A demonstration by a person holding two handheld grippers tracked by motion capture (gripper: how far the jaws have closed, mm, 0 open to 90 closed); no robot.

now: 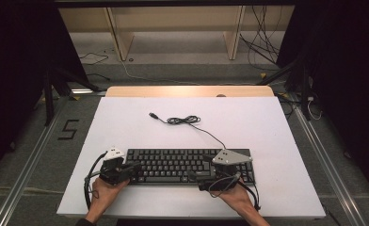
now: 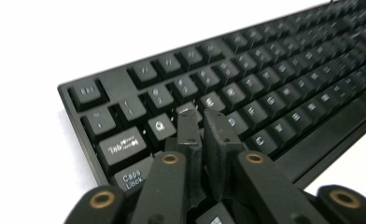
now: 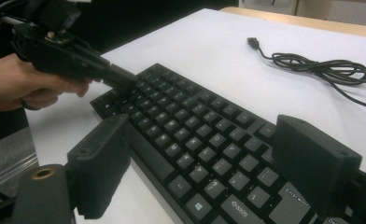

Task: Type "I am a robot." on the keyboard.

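Now left gripper (image 2: 203, 116) jaws nearly together on matte black keyboard (image 1: 173, 165); right gripper (image 3: 195, 158) jaws apart.

The keyboard (image 1: 187, 165) lies across the near half of the table (image 1: 126, 127), long side toward the person. Its cable (image 1: 188, 121) runs from the right rear corner back to a loose coil behind it, the plug (image 1: 152, 115) left of the coil. The left gripper (image 1: 136, 165) sits over the keyboard's left end, tips above the 2 leftmost letter columns. The right gripper (image 1: 195, 178) straddles the front edge, right of centre.
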